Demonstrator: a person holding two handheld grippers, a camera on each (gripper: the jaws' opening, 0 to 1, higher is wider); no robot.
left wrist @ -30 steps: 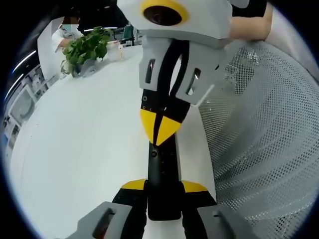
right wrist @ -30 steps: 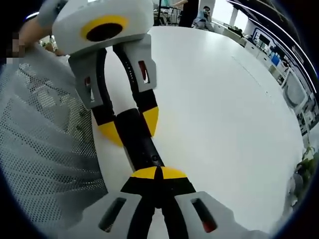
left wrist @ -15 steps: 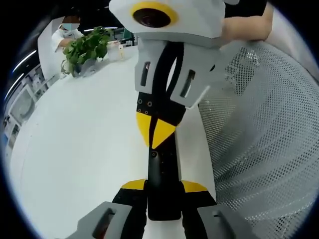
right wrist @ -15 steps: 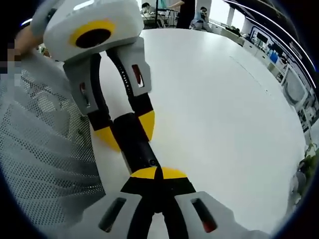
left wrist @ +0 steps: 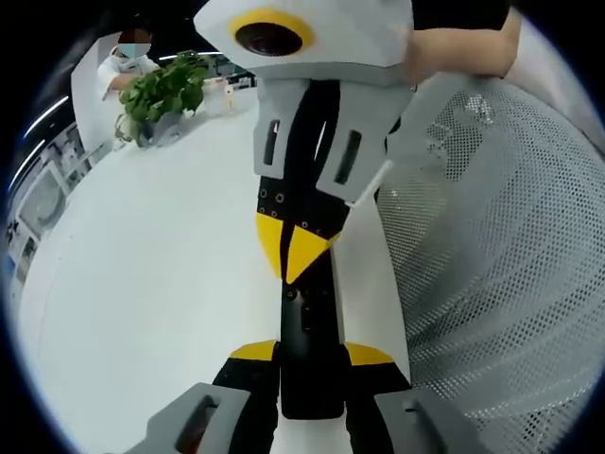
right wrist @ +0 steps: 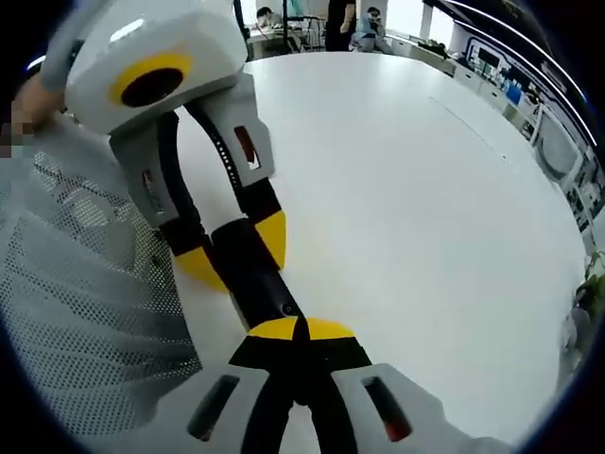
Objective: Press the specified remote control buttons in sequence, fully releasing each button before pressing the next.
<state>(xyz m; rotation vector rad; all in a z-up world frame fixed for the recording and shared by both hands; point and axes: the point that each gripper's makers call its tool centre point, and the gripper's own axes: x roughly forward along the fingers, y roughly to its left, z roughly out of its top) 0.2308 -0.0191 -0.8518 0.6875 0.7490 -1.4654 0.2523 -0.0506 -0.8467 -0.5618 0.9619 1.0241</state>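
Right now, closest to my left camera, I see the left gripper clamped on the near end of the remote, its yellow-tipped jaws pressed against the black body from either side. The remote lies flat on the white table and runs straight away from me. Just past its middle I see the right gripper coming down from above, jaws closed together with nothing between them, so the yellow tips form a single point resting on the remote's top face; I cannot tell which button lies beneath it. To the right of the remote, a white mesh surface covers that side of the view. Farther off, a forearm reaches in behind the right gripper. At the far edge of the table stands a leafy plant, with a person behind it.

From my right camera, the right gripper shows its yellow tips meeting in a tight seam, sitting on the remote. Beyond that point the remote angles up and left into the left gripper, whose yellow tips bracket the black body on both sides. The mesh lies to the left, the bare table to the right. A few people sit at the far end of the room.
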